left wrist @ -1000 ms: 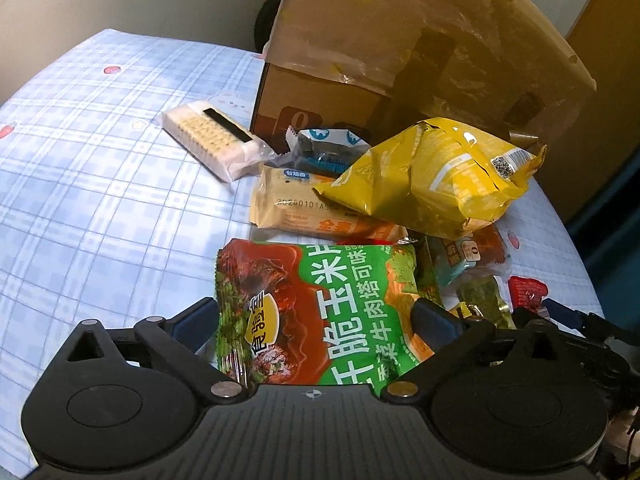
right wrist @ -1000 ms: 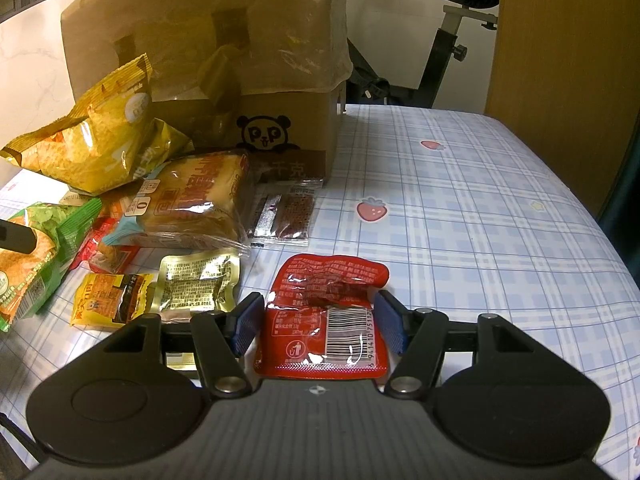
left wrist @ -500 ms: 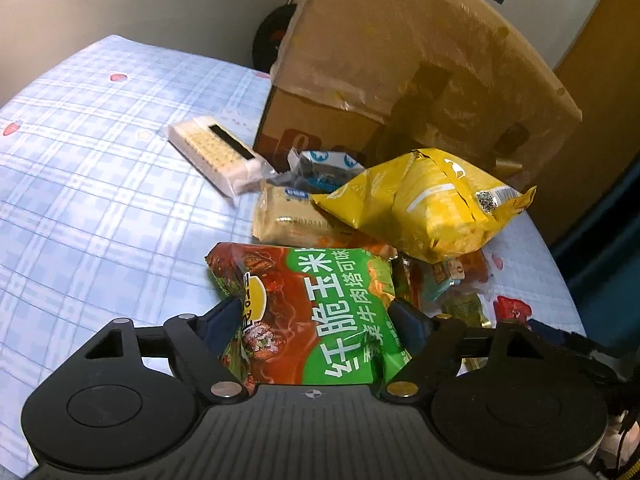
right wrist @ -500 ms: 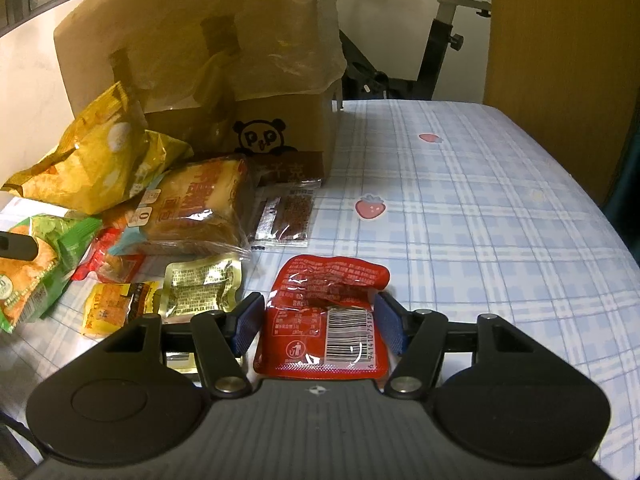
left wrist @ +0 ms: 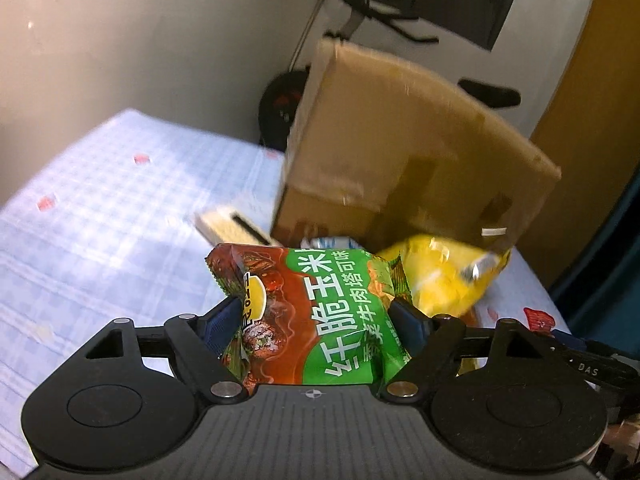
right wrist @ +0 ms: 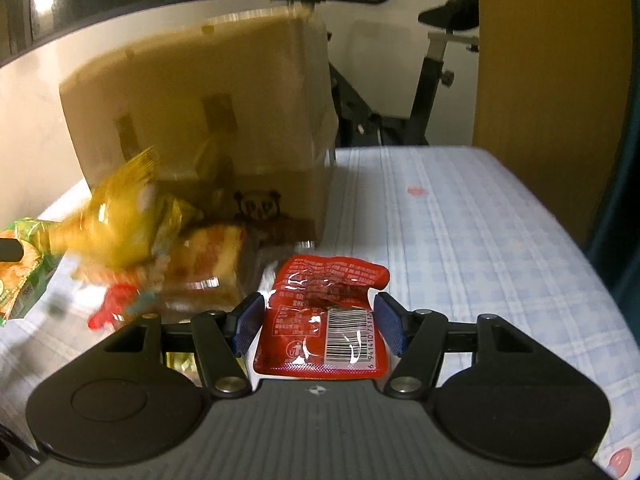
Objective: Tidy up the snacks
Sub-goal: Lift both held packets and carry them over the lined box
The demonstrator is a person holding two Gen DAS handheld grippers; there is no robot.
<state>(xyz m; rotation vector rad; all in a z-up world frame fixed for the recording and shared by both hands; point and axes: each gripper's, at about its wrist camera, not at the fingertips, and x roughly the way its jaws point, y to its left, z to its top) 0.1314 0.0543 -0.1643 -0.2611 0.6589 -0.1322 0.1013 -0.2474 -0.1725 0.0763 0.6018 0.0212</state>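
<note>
left gripper (left wrist: 316, 320) is clamping the green corn-chip bag (left wrist: 316, 312), holding it above the checked tablecloth (left wrist: 100, 240). right gripper (right wrist: 318, 322) is pinching the red sachet (right wrist: 324, 320) near the cardboard box (right wrist: 208, 120).

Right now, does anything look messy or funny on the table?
Yes. The snacks lie heaped against the cardboard box instead of in rows: a yellow chip bag sprawls over other packets, and the box's taped flap hangs over them.

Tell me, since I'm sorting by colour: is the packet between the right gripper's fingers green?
No, the right gripper is shut on a red packet with a barcode.
</note>
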